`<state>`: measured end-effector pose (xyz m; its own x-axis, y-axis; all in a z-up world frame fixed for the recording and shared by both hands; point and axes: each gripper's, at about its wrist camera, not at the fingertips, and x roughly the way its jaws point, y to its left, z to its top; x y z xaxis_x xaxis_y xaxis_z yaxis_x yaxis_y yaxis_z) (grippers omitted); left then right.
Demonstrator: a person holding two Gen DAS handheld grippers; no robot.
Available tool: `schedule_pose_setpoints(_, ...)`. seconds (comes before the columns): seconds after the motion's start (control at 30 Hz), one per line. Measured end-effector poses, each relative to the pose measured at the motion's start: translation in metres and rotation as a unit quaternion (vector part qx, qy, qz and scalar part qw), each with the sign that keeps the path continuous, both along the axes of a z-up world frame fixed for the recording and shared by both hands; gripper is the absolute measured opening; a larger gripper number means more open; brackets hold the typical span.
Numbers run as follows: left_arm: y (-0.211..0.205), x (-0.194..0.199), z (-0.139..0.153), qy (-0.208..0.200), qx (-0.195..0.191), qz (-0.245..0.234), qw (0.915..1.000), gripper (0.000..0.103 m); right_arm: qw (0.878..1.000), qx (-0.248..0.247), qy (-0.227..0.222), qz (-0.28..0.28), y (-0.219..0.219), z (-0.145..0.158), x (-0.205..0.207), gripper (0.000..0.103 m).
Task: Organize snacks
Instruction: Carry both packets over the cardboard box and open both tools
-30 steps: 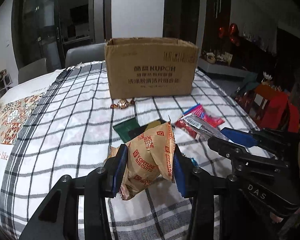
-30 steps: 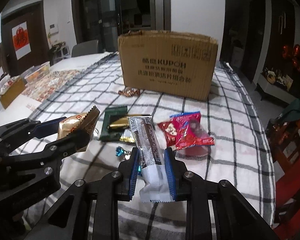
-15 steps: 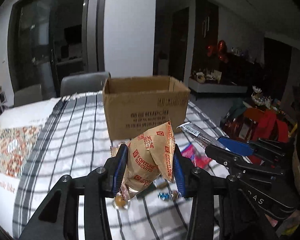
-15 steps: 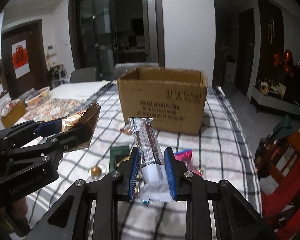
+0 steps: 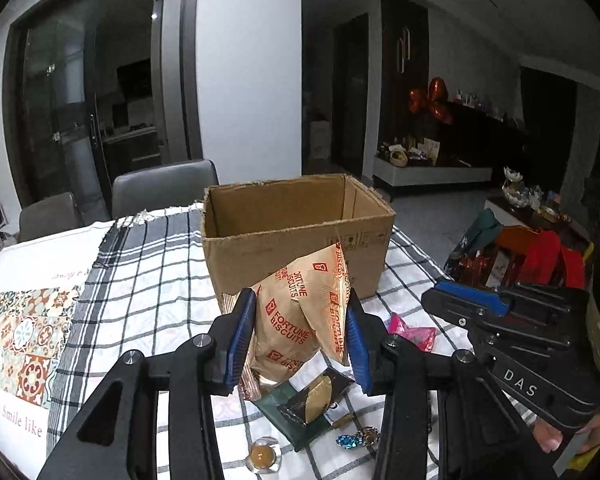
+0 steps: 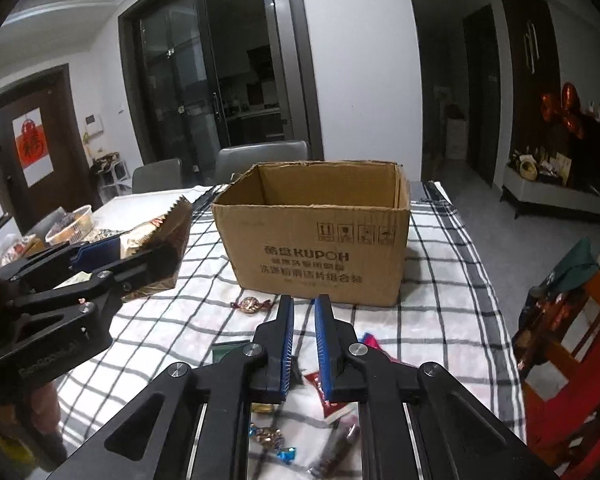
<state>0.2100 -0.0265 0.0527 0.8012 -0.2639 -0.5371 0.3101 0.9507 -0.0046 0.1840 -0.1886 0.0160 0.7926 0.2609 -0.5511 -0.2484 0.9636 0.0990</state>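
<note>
An open brown cardboard box [image 5: 296, 236] stands on the checked tablecloth; it also shows in the right wrist view [image 6: 320, 248]. My left gripper [image 5: 300, 328] is shut on a tan Fortune Biscuits packet [image 5: 304, 312] and holds it above the table just in front of the box. My right gripper [image 6: 302, 332] holds nothing, its jaws a narrow gap apart. A dark snack bar in a silver wrapper [image 6: 340, 446] lies blurred on the cloth below it. The left gripper with the packet shows at the left of the right wrist view [image 6: 140, 252].
Loose snacks lie on the cloth: a dark green packet [image 5: 300, 408], a pink packet [image 5: 412, 334], a red-gold candy [image 6: 251, 305], blue candies [image 6: 284, 455]. Grey chairs [image 5: 164, 186] stand behind the table. A red chair [image 6: 572, 340] is at the right.
Both grippers rose and moved towards the box. The snack bar that was in my right gripper has left it and lies below; the left still holds its packet.
</note>
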Motion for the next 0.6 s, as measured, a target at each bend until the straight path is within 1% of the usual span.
schedule_pose_setpoints(0.2, -0.003, 0.007, 0.008, -0.005, -0.002, -0.008, 1.0, 0.042, 1.0, -0.004, -0.006, 0.005, -0.002, 0.01, 0.01, 0.012)
schedule_pose_setpoints(0.4, -0.009, 0.021, 0.024, -0.027, 0.009, -0.01, 0.9995, 0.042, 1.0, 0.0, -0.004, 0.004, -0.007, 0.024, 0.039, 0.012)
schedule_pose_setpoints(0.6, -0.013, 0.058, 0.038, -0.035, 0.013, -0.016, 0.9992, 0.042, 1.0, 0.008, 0.004, 0.002, -0.01, 0.036, 0.075, 0.012)
